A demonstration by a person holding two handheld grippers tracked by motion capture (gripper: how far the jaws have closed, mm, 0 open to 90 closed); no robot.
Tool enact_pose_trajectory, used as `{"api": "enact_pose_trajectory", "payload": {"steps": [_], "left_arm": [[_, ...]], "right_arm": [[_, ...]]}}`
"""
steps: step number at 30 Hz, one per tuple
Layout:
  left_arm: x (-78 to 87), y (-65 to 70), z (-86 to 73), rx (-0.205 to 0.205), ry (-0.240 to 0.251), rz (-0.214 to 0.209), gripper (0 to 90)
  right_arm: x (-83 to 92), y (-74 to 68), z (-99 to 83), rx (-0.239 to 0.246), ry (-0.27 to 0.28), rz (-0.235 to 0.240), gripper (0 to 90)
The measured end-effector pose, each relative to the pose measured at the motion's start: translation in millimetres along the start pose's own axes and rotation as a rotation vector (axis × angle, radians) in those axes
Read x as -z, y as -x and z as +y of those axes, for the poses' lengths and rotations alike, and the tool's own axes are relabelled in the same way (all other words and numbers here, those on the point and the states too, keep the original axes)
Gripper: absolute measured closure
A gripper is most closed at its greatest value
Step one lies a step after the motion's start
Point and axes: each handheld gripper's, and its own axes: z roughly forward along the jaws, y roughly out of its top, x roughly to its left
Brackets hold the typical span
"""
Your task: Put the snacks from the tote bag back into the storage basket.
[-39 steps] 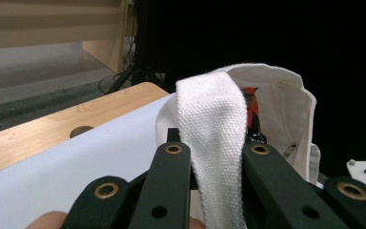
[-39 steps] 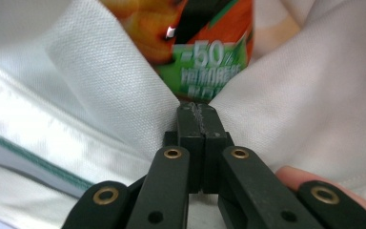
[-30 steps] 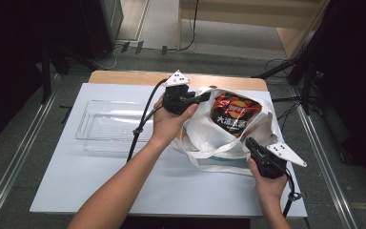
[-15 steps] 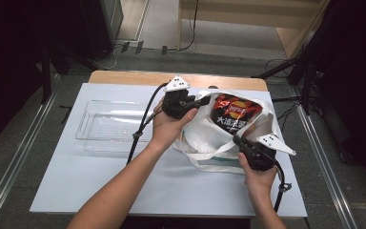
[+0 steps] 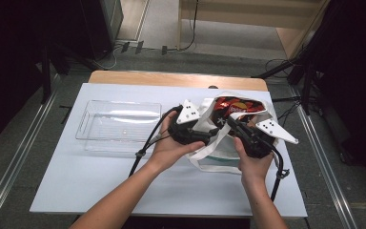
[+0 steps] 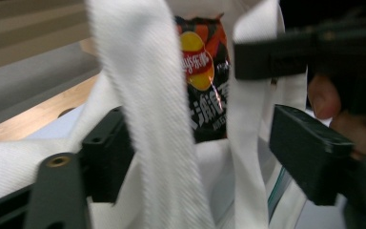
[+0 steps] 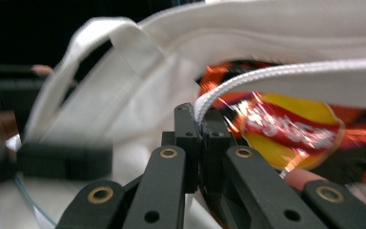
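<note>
A white tote bag [image 5: 219,160] lies on the table with a red and black chip bag [image 5: 231,106] standing in its mouth. My left gripper [image 5: 214,138] is at the bag's left side. Its jaws have just been opening and stand wide in the left gripper view [image 6: 205,157], with two white straps [image 6: 147,109] hanging loose between them and the chip bag [image 6: 200,71] behind. My right gripper [image 5: 222,123] reaches in from the right. In the right gripper view it [image 7: 198,129] is shut on a white strap [image 7: 286,71], in front of the chip bag [image 7: 290,129].
A clear plastic tray [image 5: 119,126] rests on the white table [image 5: 100,191] to the left of the bag. Beyond the table's far wooden edge [image 5: 171,78] are a grey floor and dark stands. Cables trail back from both grippers.
My left gripper came down from the bag's far rim toward the straps and its jaws opened. My right gripper rose and moved left, with a strap in its jaws.
</note>
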Motion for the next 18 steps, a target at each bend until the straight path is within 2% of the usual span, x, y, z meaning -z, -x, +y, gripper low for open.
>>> {"api": "enact_pose_trajectory", "payload": {"steps": [4, 5, 8, 9, 12, 13, 14, 18], "left_arm": [[-4.5, 7.8, -0.9, -0.029, -0.021, 0.028, 15.1], [-8.4, 11.1, -1.3, -0.035, -0.029, 0.048, 14.3], [-12.9, 12.3, -1.8, -0.033, -0.038, 0.068, 14.0], [-17.4, 12.3, -2.5, -0.028, -0.054, 0.093, 14.8], [-21.0, 11.3, -3.5, -0.035, -0.067, 0.1, 20.1], [-22.9, 11.8, -4.0, -0.049, -0.078, 0.125, 22.9], [-24.6, 12.1, -3.9, -0.054, -0.082, 0.122, 24.9], [-24.5, 13.3, -2.3, -0.081, -0.074, 0.136, 38.1]], "right_arm": [[-3.6, -4.6, 7.3, -0.018, 0.006, 0.023, 89.3], [-5.6, -9.9, 12.4, -0.011, 0.011, 0.045, 89.3], [-7.6, -16.0, 15.9, -0.006, 0.004, 0.071, 89.1], [-7.7, -17.4, 16.4, -0.007, 0.003, 0.078, 89.1], [-6.1, -18.2, 16.9, -0.014, 0.009, 0.093, 89.0], [-2.6, -17.3, 17.5, -0.02, 0.016, 0.113, 88.9], [-1.4, -16.9, 17.5, -0.021, 0.018, 0.12, 88.8], [3.5, -14.2, 18.1, -0.039, 0.031, 0.144, 88.8]]}}
